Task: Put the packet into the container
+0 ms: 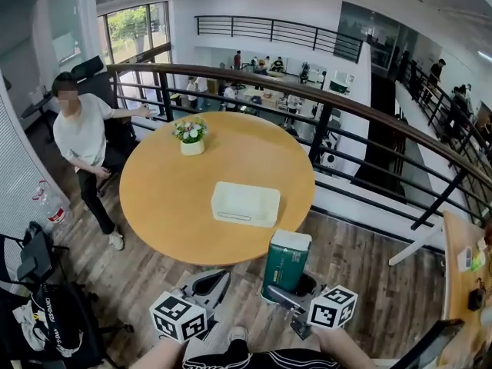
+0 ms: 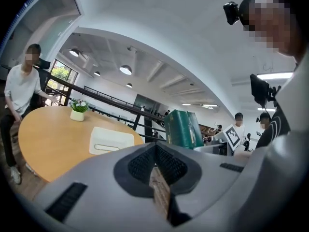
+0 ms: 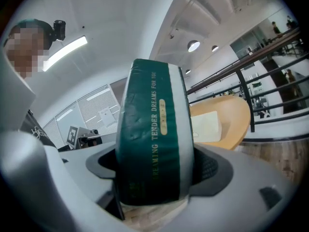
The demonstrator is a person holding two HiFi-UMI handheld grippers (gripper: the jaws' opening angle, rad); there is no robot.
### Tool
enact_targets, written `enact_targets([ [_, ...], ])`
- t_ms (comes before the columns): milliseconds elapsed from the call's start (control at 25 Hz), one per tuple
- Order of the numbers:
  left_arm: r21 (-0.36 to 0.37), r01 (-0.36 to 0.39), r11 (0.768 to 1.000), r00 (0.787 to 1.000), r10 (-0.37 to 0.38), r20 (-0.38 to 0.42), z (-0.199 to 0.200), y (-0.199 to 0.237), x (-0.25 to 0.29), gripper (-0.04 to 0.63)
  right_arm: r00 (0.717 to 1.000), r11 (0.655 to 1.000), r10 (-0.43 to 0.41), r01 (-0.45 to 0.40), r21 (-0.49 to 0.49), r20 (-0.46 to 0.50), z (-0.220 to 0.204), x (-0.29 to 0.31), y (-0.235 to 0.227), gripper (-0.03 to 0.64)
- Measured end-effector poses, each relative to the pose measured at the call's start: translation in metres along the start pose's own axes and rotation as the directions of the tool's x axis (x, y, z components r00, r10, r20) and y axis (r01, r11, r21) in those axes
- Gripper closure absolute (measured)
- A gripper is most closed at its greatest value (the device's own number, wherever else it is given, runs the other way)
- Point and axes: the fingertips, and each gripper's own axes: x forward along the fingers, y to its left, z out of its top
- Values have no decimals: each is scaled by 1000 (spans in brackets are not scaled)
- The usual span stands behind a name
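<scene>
one packet [image 1: 286, 265], one container [image 1: 246, 204]

"TENDER DREAMS FOR YOU" on packet [image 3: 153, 129]

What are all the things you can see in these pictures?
Table: one, light wood, round, in the middle.
Container: one, cream, on the table towards its near edge.
Flower pot: one, white with green and white flowers, on the table's far side.
Packet: one, green with pale bands, held upright in the air just short of the table.
Railing: one, black bars with a brown top rail, behind the table.
Seated person: one, white shirt, left of the table.
Left tool: one, grey, jaws together, nothing in it.
Right tool: one, grey, jaws closed on the packet.
</scene>
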Motion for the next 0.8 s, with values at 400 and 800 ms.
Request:
enact_targets([
  [400, 22, 41, 999, 999, -41, -29, 31, 46, 28, 591, 999, 990, -34, 30, -136, -30, 34, 46, -15, 207],
  [800, 22, 37, 999, 998, -36, -44, 40, 63, 48, 591, 996, 986, -38, 23, -167, -86, 44, 68, -36, 207],
])
